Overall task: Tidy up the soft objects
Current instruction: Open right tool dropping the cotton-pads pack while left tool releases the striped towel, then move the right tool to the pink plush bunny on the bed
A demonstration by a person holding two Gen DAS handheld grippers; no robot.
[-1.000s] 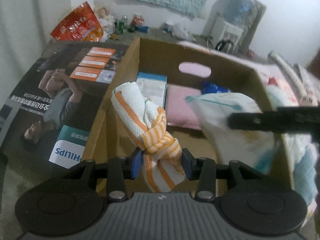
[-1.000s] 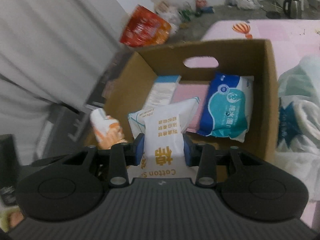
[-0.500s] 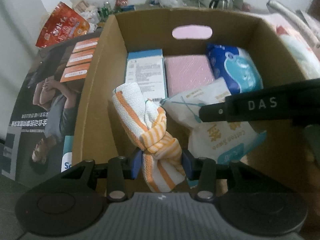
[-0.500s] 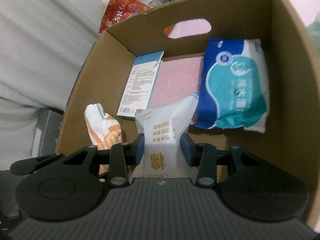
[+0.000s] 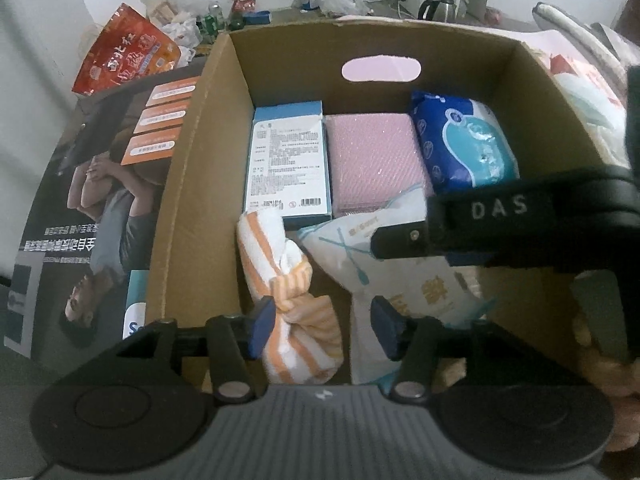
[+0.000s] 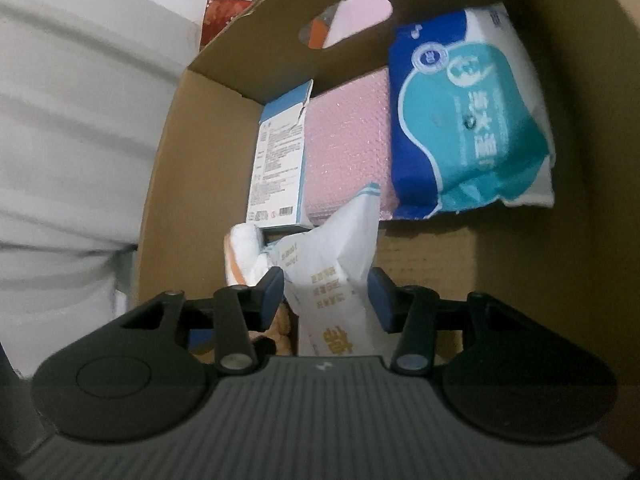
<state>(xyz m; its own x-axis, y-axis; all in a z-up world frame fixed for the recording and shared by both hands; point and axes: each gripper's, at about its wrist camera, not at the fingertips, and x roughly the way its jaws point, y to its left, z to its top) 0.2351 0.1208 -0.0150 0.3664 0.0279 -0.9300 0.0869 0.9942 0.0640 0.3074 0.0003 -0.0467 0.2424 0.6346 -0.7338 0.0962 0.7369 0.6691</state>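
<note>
Cardboard box (image 5: 192,184), both grippers' jaws just opened, striped towel (image 5: 298,320) and cotton pack (image 6: 332,280) released inside.

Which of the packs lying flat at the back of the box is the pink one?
The middle one: the pink pack lies between the white printed carton and the blue wipes pack, at the box's far end.

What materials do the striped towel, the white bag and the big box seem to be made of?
Towel: soft woven cotton, it seems; matte, knotted, fuzzy.
Bag: thin plastic film, probably; creased and slightly shiny, with printing.
Box: brown corrugated cardboard; matte, with a punched handle hole.
</note>
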